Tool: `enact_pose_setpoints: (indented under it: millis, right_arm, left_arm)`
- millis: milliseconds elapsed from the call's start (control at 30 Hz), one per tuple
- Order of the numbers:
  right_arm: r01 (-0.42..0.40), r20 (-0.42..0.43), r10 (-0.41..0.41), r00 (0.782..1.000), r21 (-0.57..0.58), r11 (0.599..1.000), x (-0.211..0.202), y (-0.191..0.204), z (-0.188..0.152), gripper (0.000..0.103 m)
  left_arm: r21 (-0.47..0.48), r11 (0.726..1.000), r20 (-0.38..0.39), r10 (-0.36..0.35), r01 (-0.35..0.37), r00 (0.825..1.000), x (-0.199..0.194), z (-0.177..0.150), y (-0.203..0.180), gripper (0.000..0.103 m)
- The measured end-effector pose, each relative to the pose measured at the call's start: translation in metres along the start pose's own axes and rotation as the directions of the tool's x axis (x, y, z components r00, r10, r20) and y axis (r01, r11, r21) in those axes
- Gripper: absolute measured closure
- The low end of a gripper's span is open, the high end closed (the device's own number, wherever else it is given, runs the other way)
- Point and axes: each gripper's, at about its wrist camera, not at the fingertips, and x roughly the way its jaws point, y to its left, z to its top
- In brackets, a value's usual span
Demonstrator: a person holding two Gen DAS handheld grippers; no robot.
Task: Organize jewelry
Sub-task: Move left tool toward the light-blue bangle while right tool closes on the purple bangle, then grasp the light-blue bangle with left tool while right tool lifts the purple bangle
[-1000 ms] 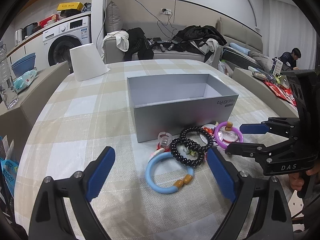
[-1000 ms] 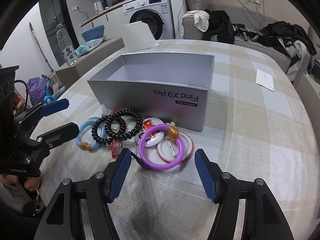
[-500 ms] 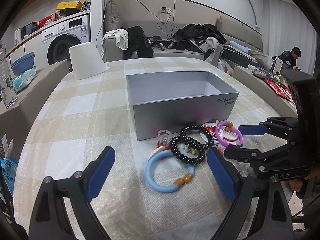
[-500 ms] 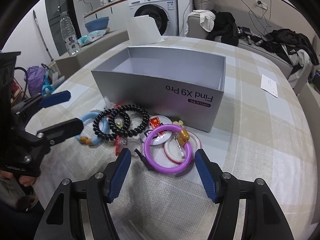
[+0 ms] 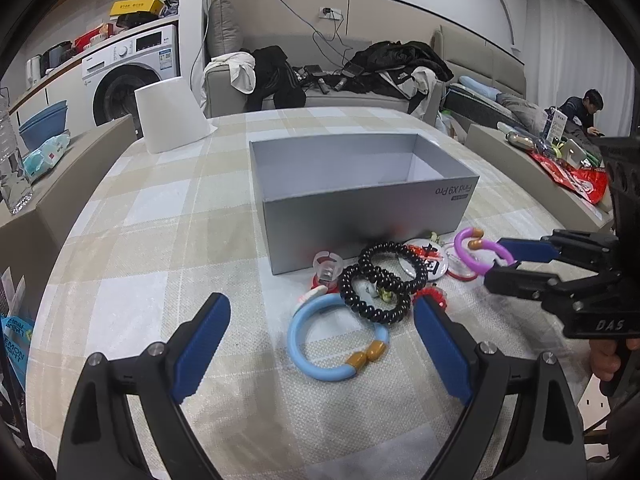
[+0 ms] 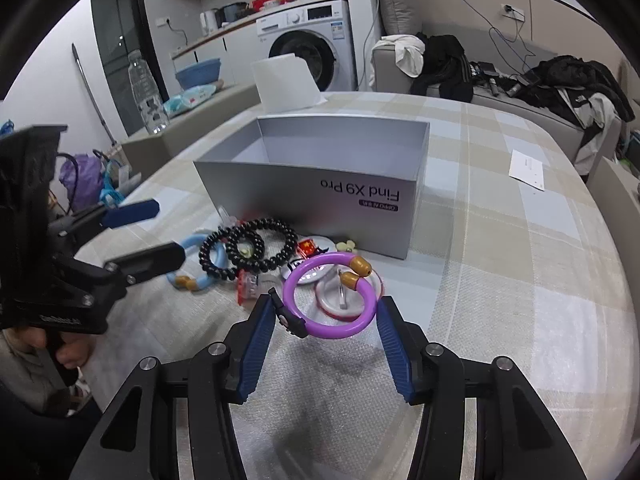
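Note:
An open grey box (image 5: pixel 360 184) (image 6: pixel 320 176) stands on the checked tablecloth. In front of it lies a pile of jewelry: a light blue bangle (image 5: pixel 336 336) (image 6: pixel 192 264), two black bead bracelets (image 5: pixel 380 284) (image 6: pixel 256 248), round badges (image 5: pixel 432 258) and a purple bangle (image 5: pixel 480 252) (image 6: pixel 328 292). My right gripper (image 6: pixel 326 312) has closed in around the purple bangle, its pads (image 6: pixel 260 344) touching the ring's sides. It also shows in the left wrist view (image 5: pixel 516 264). My left gripper (image 5: pixel 320 344) is wide open, low over the blue bangle, holding nothing.
A white paper roll (image 5: pixel 170 116) stands at the table's far left. A slip of paper (image 6: pixel 528 168) lies at the far right. A sofa with clothes (image 5: pixel 340 76) is behind the table. A water bottle (image 6: pixel 146 92) stands on a side bench.
My right gripper moved forward and narrowed onto the purple bangle, which now looks tilted up off the badges. My left gripper stayed open and nearly still.

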Motion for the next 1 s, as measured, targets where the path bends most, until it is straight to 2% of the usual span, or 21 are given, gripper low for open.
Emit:
enact_pose_setpoints:
  millis: [133, 467, 533, 667, 800, 1000]
  right_arm:
    - [-0.041, 0.038, 0.04, 0.998, 0.011, 0.999, -0.007, 0.001, 0.002, 0.052]
    - [-0.065, 0.058, 0.063, 0.996, 0.028, 0.998, -0.013, -0.001, 0.003, 0.052]
    - [-0.065, 0.063, 0.063, 0.996, 0.028, 0.997, -0.015, -0.002, 0.003, 0.052]
    - [-0.066, 0.07, 0.063, 0.996, 0.033, 0.997, -0.018, -0.003, 0.004, 0.052]
    - [-0.067, 0.069, 0.064, 0.996, 0.036, 0.997, -0.018, -0.004, 0.003, 0.052]
    - [-0.07, 0.069, 0.067, 0.995, 0.033, 0.997, -0.018, -0.004, 0.003, 0.052]
  left_arm:
    - [0.012, 1.0, -0.03, 0.012, -0.012, 0.999, 0.003, -0.002, -0.001, 0.013]
    - [0.093, 0.994, -0.123, 0.063, -0.052, 0.99, 0.009, -0.01, -0.012, 0.013]
    - [0.119, 0.991, -0.139, 0.07, -0.054, 0.988, 0.011, -0.011, -0.016, 0.023]
    - [0.128, 0.991, -0.15, 0.064, -0.045, 0.987, 0.011, -0.011, -0.018, 0.029]
    - [0.124, 0.992, -0.143, 0.035, -0.017, 0.989, 0.01, -0.01, -0.018, 0.048]
    - [0.124, 0.992, -0.122, 0.035, -0.02, 0.992, 0.007, -0.011, -0.018, 0.048]
